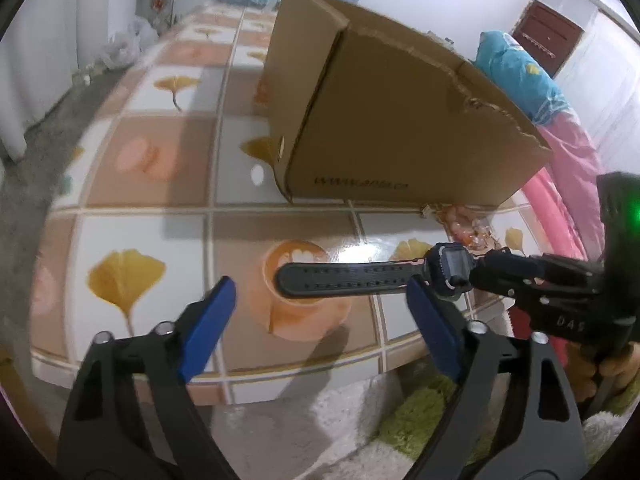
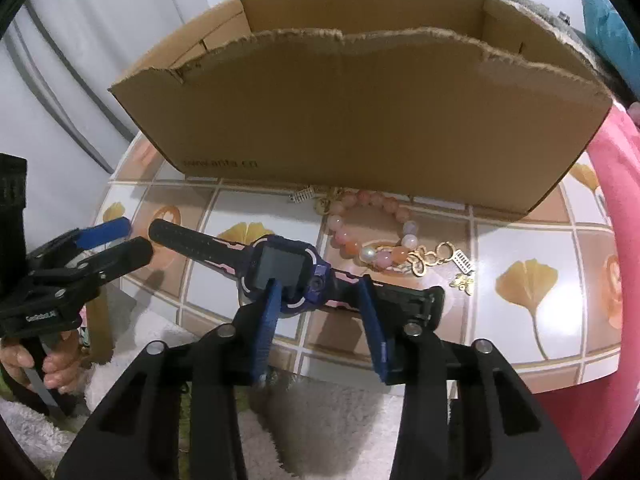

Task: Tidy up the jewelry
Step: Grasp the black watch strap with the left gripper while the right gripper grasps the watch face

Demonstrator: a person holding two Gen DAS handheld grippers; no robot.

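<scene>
A dark blue smartwatch (image 2: 280, 268) with black straps hangs just above the tiled table (image 2: 520, 248), and my right gripper (image 2: 320, 312) is shut on its body. From the left wrist view the watch (image 1: 448, 270) sticks out of the right gripper (image 1: 478, 276) with its long strap (image 1: 348, 278) pointing left. My left gripper (image 1: 320, 312) is open, and the strap's free end lies just beyond the gap between its blue pads. A pink and orange bead bracelet (image 2: 349, 246) with gold charms (image 2: 460, 264) lies on the table in front of the cardboard box (image 2: 360, 120).
The open box (image 1: 400, 120) with a torn rim takes up the back of the table. A small charm (image 2: 302, 194) lies against its front wall. Pink cloth (image 2: 608, 168) borders the right side. A shaggy white and green rug (image 1: 360, 412) lies below the near table edge.
</scene>
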